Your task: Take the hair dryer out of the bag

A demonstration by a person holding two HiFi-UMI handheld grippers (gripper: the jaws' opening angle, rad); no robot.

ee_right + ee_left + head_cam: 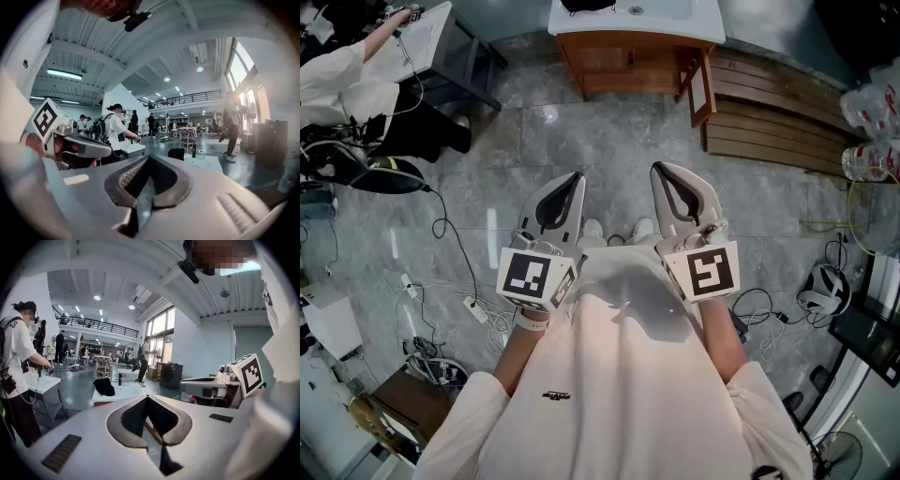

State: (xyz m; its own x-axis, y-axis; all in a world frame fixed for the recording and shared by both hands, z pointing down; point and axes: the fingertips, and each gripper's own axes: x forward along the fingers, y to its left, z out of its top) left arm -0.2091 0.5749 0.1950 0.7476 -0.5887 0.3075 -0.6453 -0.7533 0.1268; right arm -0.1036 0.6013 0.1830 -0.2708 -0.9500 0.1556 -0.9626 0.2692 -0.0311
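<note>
The left gripper [146,398] is closed and empty; beyond it, a black bag [104,386] lies on a white table [129,393].

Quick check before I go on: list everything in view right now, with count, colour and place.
Table: one, white top on a wooden base, straight ahead.
Bag: one, black, on that table; no hair dryer visible.
Bottle: one, dark, upright beside the bag.
Wooden slats: one stack, brown, floor right of the table.
Power strip: one, white, floor at left among cables.
Headset: one, white and black, floor at right.
Other person: one, white shirt, far left.
Left gripper: white, fingers shut, empty.
Right gripper: white, fingers shut, empty.
</note>
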